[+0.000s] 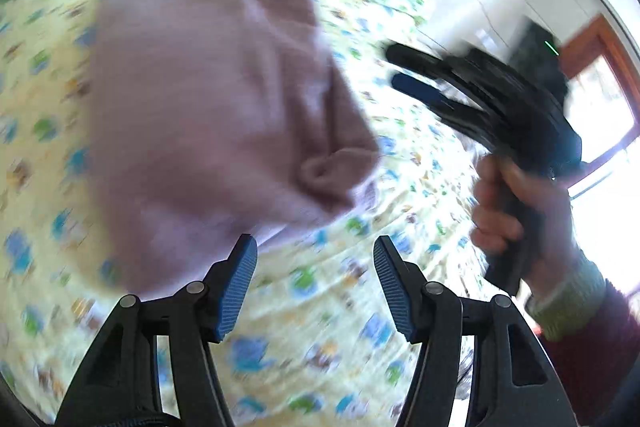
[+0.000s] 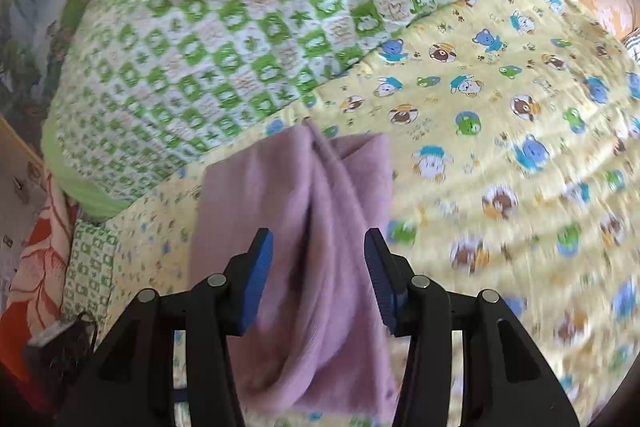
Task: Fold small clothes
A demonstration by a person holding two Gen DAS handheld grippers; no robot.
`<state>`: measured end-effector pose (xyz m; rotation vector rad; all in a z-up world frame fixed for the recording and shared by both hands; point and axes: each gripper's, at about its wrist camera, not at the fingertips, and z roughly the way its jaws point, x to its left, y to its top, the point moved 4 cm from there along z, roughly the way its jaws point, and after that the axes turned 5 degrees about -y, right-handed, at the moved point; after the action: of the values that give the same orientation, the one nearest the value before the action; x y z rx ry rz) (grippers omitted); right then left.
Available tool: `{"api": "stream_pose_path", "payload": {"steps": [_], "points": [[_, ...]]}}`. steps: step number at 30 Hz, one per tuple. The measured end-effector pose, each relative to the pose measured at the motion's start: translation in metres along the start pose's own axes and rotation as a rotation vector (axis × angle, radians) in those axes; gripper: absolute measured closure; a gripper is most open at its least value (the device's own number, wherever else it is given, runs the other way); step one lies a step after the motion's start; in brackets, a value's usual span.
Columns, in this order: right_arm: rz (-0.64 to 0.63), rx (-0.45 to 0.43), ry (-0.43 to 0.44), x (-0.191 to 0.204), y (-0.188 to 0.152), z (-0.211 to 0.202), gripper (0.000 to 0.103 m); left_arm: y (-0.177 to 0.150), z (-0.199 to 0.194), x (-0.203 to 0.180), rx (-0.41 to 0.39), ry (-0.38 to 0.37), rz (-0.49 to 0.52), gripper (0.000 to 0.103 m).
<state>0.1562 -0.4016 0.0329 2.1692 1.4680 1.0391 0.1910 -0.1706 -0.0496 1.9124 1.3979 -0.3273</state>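
Note:
A small mauve knit garment point(image 1: 208, 115) lies folded on the yellow cartoon-print bedsheet point(image 1: 320, 307). In the left wrist view it fills the upper left, with a rolled fold at its right edge. My left gripper point(image 1: 316, 263) is open and empty, just below and right of the garment. The right gripper point(image 1: 404, 67) shows at the right of that view, held in a hand, fingers apart, off the garment's right side. In the right wrist view the garment point(image 2: 304, 219) lies lengthwise between and beyond the open fingers of my right gripper point(image 2: 318, 251). Nothing is gripped.
A green-and-white checked quilt point(image 2: 224, 27) is bunched along the far side of the bed. An orange floral cloth point(image 2: 36, 267) and a dark cable lie at the left edge. A window and wooden frame point(image 1: 600, 75) stand at the right.

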Motion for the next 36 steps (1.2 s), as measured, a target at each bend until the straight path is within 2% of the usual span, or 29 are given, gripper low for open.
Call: {"api": "stream_pose_path", "payload": {"steps": [3,6,7,9,13,15,17,19,21,23,24,27,31,36], "points": [[-0.034,0.007,0.022,0.024,-0.024,-0.015,0.054,-0.016,-0.014,0.019,-0.015,0.044,-0.070,0.041],[-0.061,0.033,0.061,0.042,-0.039,-0.008,0.054,-0.020,-0.023,0.040,-0.040,0.116,-0.140,0.041],[-0.066,0.042,0.064,0.046,-0.041,-0.003,0.054,-0.022,-0.028,0.036,-0.054,0.129,-0.157,0.040],[-0.090,0.073,0.057,0.052,-0.042,0.016,0.054,-0.024,-0.038,0.055,-0.082,0.179,-0.202,0.033],[-0.169,0.140,-0.049,0.043,-0.047,0.049,0.054,-0.006,-0.033,0.091,-0.101,0.216,-0.329,0.033],[-0.143,0.212,-0.013,0.034,-0.057,0.063,0.054,-0.004,-0.030,0.109,-0.090,0.237,-0.382,0.033],[-0.174,0.239,0.032,0.033,-0.067,0.067,0.056,0.002,-0.024,0.113,-0.087,0.259,-0.403,0.033],[-0.207,0.262,0.058,0.031,-0.072,0.066,0.090,0.004,-0.022,0.111,-0.078,0.275,-0.400,0.033],[-0.158,0.247,0.131,0.022,-0.064,0.051,0.091,0.012,-0.014,0.106,-0.077,0.294,-0.385,0.032],[-0.085,0.168,0.232,0.012,-0.046,0.020,0.092,0.017,-0.007,0.099,-0.077,0.305,-0.377,0.031],[-0.063,0.140,0.255,0.007,-0.039,0.008,0.093,0.020,-0.002,0.095,-0.074,0.303,-0.377,0.030],[-0.040,0.133,0.208,-0.016,-0.041,-0.002,0.093,0.019,0.013,0.086,-0.048,0.309,-0.364,0.029],[0.043,0.233,0.143,-0.049,-0.074,0.030,0.093,0.016,0.032,0.084,-0.009,0.327,-0.344,0.029],[0.085,0.199,0.129,-0.050,-0.080,0.030,0.092,0.020,0.033,0.089,-0.009,0.305,-0.363,0.027]]}}
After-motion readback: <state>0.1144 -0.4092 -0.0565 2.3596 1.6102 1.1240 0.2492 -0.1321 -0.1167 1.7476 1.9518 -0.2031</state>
